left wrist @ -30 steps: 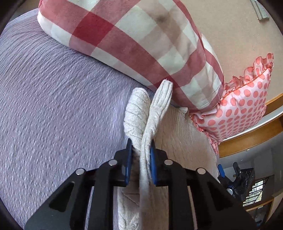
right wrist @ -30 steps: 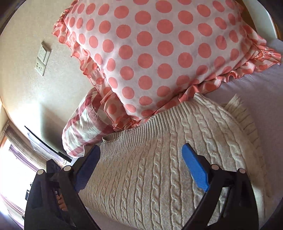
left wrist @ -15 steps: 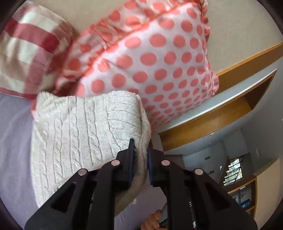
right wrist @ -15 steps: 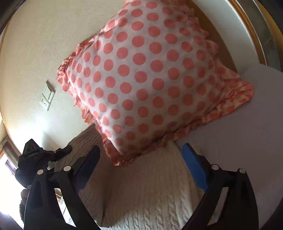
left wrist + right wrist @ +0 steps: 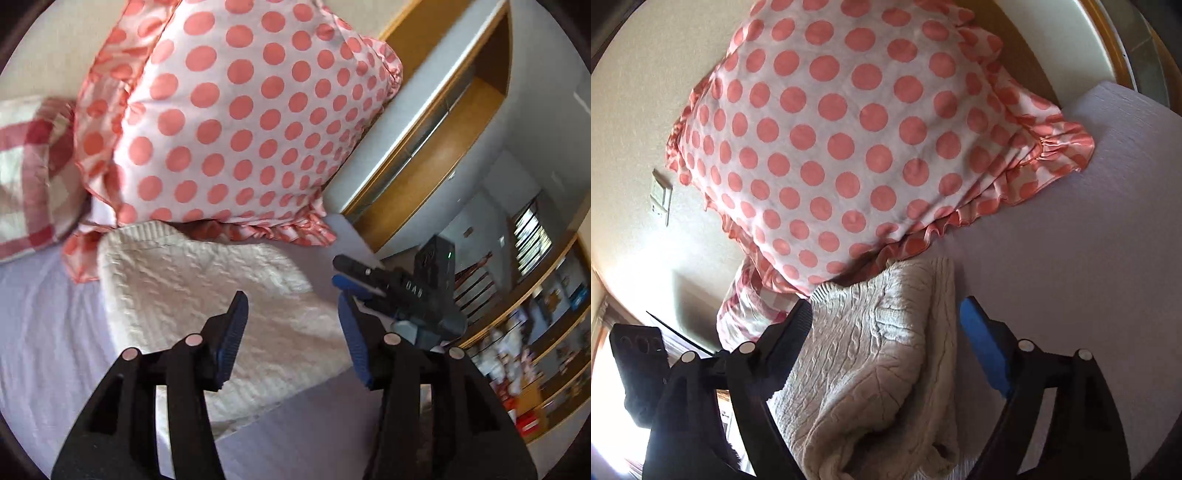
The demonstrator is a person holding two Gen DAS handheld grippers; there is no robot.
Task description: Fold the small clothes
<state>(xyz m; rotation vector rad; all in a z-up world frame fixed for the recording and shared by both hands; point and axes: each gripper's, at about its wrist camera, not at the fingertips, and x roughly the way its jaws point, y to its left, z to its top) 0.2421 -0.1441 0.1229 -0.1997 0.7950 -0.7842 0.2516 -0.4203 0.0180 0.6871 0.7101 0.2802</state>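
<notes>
A cream cable-knit sweater (image 5: pixel 207 291) lies folded on the lilac bed sheet (image 5: pixel 44 325), its far edge against the polka-dot pillow. It also shows in the right wrist view (image 5: pixel 879 362) as a thick folded bundle. My left gripper (image 5: pixel 291 332) is open and empty, just above the sweater's near right part. My right gripper (image 5: pixel 886 343) is open and empty, jaws wide on either side of the bundle. The right gripper's body shows in the left wrist view (image 5: pixel 402 288), beside the sweater's right edge.
A white pillow with coral dots and a frill (image 5: pixel 236 122) stands behind the sweater, also in the right wrist view (image 5: pixel 849 140). A red check pillow (image 5: pixel 26 173) lies to its left. A wooden bed frame and shelves (image 5: pixel 436 122) are at the right.
My left gripper, shut on a fold of the sweater, carried it over to the right and has now opened and let go. The sweater lies folded. My right gripper stayed open.
</notes>
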